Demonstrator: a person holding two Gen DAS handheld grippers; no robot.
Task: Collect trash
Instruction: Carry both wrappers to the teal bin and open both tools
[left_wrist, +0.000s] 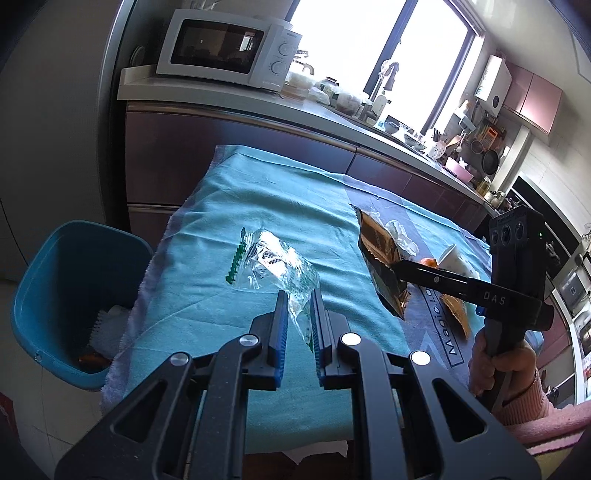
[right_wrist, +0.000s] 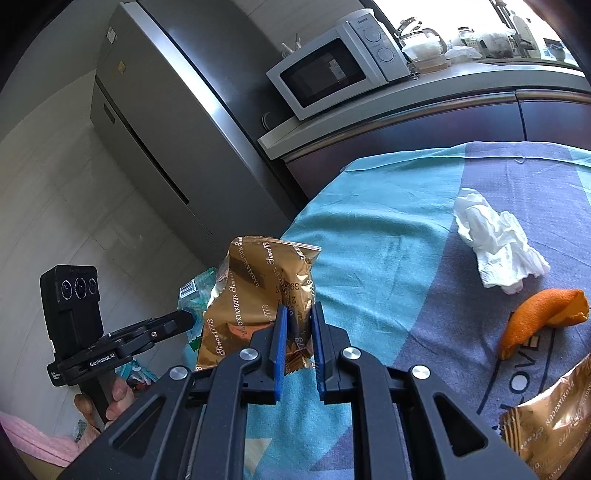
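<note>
My left gripper (left_wrist: 298, 301) is shut on a clear plastic wrapper with green print (left_wrist: 275, 264), held over the teal cloth (left_wrist: 207, 266) near the table's left edge. My right gripper (right_wrist: 298, 314) is shut on a gold snack wrapper (right_wrist: 258, 291) and lifts it above the cloth (right_wrist: 369, 236). In the left wrist view the right gripper (left_wrist: 397, 271) shows at the right with the gold wrapper (left_wrist: 376, 240) hanging from it. The right wrist view has the left gripper (right_wrist: 190, 317) at the left, the clear wrapper (right_wrist: 195, 291) at its tip. A blue bin (left_wrist: 48, 291) stands left of the table.
On the cloth lie a crumpled white tissue (right_wrist: 495, 243), an orange peel (right_wrist: 543, 314) and a second gold wrapper (right_wrist: 554, 413). The bin holds some white paper (left_wrist: 109, 325). A counter with a microwave (left_wrist: 229, 48) runs behind; a grey fridge (right_wrist: 159, 122) stands at the left.
</note>
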